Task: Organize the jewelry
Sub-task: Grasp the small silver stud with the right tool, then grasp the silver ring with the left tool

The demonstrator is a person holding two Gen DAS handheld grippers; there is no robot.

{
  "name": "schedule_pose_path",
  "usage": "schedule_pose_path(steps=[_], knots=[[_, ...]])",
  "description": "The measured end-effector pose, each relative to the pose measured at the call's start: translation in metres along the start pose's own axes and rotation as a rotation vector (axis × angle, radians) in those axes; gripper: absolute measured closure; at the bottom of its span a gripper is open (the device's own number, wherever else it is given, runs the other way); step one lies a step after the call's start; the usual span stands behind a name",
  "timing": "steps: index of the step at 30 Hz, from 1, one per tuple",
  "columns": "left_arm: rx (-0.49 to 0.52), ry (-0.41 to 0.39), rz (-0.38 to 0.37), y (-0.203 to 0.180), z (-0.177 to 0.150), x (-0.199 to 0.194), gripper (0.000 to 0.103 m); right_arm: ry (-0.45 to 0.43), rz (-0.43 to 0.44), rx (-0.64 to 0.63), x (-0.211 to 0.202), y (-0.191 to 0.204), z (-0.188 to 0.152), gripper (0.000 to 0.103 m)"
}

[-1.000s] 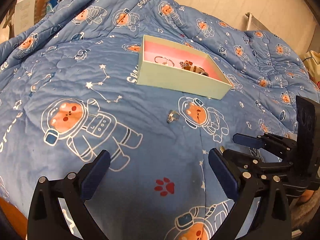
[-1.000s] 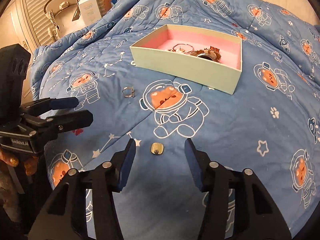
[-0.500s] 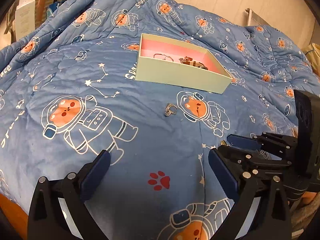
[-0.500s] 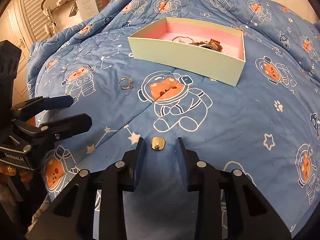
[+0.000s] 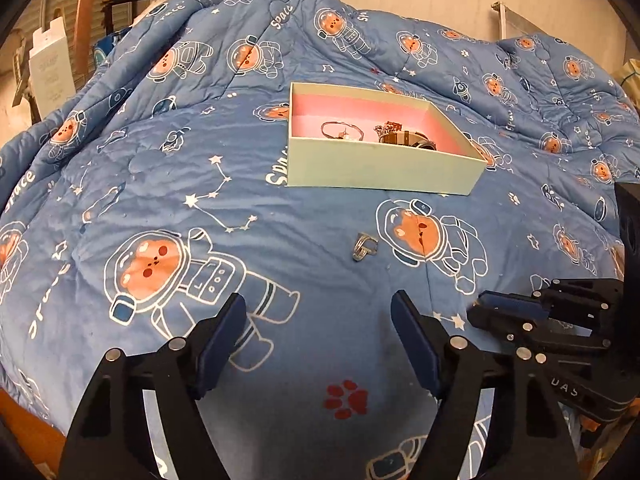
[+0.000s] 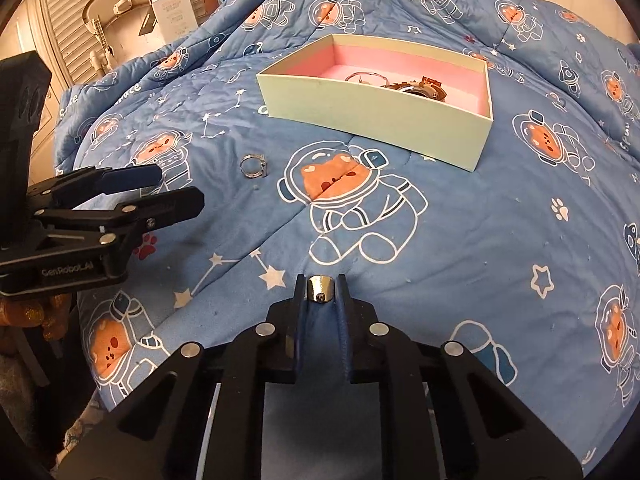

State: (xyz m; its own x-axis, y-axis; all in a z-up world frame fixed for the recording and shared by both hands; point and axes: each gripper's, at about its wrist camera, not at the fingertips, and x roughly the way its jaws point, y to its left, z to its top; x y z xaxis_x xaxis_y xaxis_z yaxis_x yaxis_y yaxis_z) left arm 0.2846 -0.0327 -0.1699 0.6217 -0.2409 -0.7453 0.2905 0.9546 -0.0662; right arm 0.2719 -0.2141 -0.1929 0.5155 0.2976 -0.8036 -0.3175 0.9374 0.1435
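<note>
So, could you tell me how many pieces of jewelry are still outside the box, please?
2: a silver ring lying loose on the quilt, and a small gold piece between the closing pads of the right gripper.

Two tools: the left tool (image 5: 318,330), its jaws closing with nothing between them, and the right tool (image 6: 322,292), its jaws closing on one small gold ring (image 6: 321,289). One silver ring (image 5: 364,246) lies loose on the single quilt (image 5: 160,184). One box (image 5: 380,168), pale green outside and pink inside, holds one thin bangle (image 5: 340,130) and a clump of further pieces (image 5: 404,136) too tangled to count. One white carton (image 6: 172,2) stands beyond the bed.
</note>
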Motion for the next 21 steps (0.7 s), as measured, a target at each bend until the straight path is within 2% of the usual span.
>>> schedule_pose_path(steps=[7, 10, 16, 21], knots=[[0.107, 0.051, -0.018, -0.023, 0.02, 0.027, 0.031, 0.002, 0.005, 0.01, 0.001, -0.001, 0.0, 0.089], [0.118, 0.075, -0.025, -0.029, 0.026, 0.039, 0.034, 0.001, 0.003, 0.01, 0.001, -0.001, 0.0, 0.089], [0.166, 0.088, -0.019, -0.039, 0.027, 0.05, 0.053, -0.005, 0.005, 0.027, 0.001, -0.002, -0.002, 0.089], [0.164, 0.073, -0.023, -0.04, 0.026, 0.048, 0.081, -0.008, 0.013, 0.034, 0.001, -0.003, -0.002, 0.089]])
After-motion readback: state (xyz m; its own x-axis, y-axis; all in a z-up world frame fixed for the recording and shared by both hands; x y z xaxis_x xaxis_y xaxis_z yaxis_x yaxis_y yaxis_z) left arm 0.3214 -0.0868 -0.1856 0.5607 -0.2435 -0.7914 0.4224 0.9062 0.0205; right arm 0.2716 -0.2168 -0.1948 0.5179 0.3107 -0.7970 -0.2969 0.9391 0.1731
